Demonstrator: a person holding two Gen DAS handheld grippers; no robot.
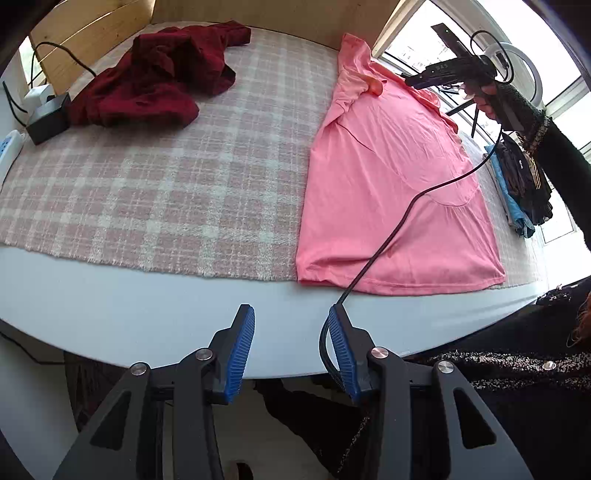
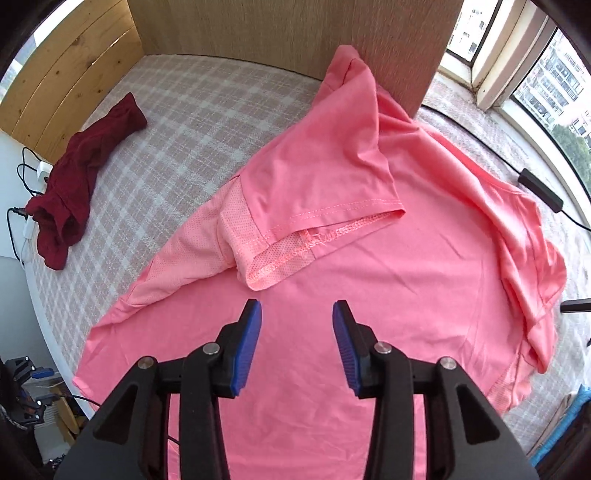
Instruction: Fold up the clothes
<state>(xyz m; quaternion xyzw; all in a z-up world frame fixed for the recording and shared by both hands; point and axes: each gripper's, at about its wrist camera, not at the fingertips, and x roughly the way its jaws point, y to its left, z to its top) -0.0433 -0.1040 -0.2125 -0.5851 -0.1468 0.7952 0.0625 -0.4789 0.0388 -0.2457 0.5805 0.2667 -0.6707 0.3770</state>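
A pink T-shirt lies flat on the right half of a plaid blanket, hem toward the table's near edge. In the right wrist view the shirt has its left sleeve folded in over the body. My right gripper is open and empty just above the shirt's middle; the left wrist view shows it held in a hand over the shirt's far end. My left gripper is open and empty over the table's bare near edge, short of the hem.
A crumpled dark red garment lies at the far left of the blanket. A stack of folded clothes sits at the right. A black box and power strip sit at the left. A black cable crosses the shirt. A wooden panel stands behind.
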